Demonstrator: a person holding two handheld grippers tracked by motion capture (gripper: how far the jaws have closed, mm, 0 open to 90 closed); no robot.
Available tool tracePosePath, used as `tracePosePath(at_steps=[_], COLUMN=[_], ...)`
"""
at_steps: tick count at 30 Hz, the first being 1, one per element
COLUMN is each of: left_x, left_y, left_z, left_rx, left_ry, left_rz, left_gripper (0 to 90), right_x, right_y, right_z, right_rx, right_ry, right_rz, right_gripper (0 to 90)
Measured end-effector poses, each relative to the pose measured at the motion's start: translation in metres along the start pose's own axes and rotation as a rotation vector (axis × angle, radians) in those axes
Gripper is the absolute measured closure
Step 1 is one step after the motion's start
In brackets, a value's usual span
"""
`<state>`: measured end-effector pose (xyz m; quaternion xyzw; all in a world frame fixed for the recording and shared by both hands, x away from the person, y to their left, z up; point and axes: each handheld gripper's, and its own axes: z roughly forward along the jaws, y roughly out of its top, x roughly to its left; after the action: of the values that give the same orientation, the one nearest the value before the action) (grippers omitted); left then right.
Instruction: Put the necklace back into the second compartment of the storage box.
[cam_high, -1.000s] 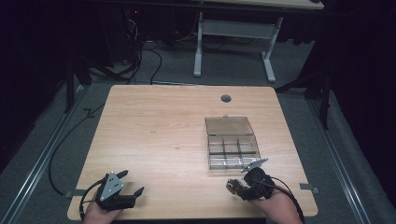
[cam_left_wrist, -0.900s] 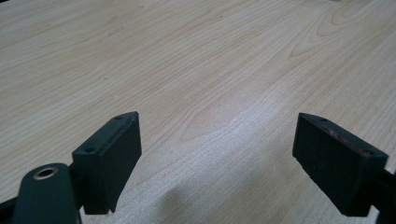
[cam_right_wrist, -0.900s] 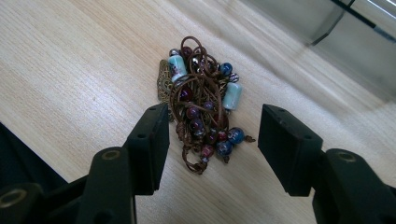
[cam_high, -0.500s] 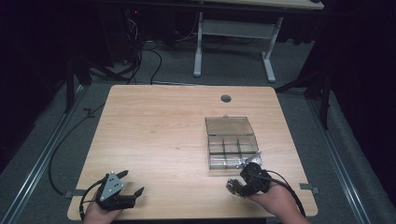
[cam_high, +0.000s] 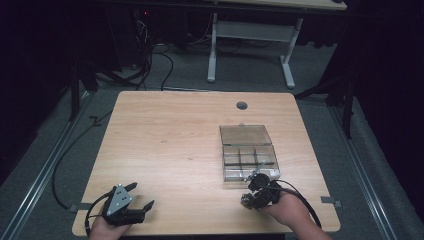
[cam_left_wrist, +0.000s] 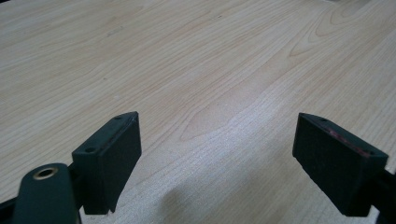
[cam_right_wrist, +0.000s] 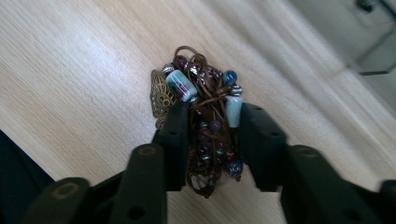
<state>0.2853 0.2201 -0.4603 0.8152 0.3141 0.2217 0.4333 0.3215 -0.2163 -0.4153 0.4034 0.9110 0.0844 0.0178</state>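
A tangle of brown cord with teal, dark red and metal beads and a brass filigree charm, a beaded bracelet (cam_right_wrist: 205, 88), sits between my right gripper's (cam_right_wrist: 212, 109) black pads, just above the wooden table (cam_high: 175, 145). The jaws have just been closing and now press on the bundle from both sides. In the high view the right gripper (cam_high: 251, 196) is near the table's front right, just in front of a clear compartment box (cam_high: 248, 160). My left gripper (cam_high: 141, 195) rests at the front left, jaws wide apart (cam_left_wrist: 215, 135) with only bare wood between them.
The clear box has its lid (cam_high: 245, 134) folded back flat toward the far side. A round cable hole (cam_high: 242, 105) lies at the table's far edge. Cables trail from both grippers. A white desk frame (cam_high: 250, 35) stands on the floor beyond.
The right gripper's jaws have drawn together on the beaded bracelet, and the hand has shifted a little along the front of the table. The left gripper has stayed still.
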Motion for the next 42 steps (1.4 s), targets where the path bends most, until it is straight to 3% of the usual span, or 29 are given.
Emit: tracePosePath(at_steps=[13, 42], left_x=[0.001, 0.001], left_y=[0.000, 0.000], left_z=[-0.001, -0.001], left_rx=[-0.005, -0.004], left_ry=[-0.001, -0.003], left_rz=[-0.010, -0.008], left_gripper=[15.9, 15.9], right_x=[0.002, -0.018], right_y=[0.003, 0.013], right_z=[-0.006, -0.057], right_rx=[0.032, -0.034], right_ry=[-0.018, -0.006], right_rz=[-0.015, 0.052], right_gripper=[71.6, 71.7])
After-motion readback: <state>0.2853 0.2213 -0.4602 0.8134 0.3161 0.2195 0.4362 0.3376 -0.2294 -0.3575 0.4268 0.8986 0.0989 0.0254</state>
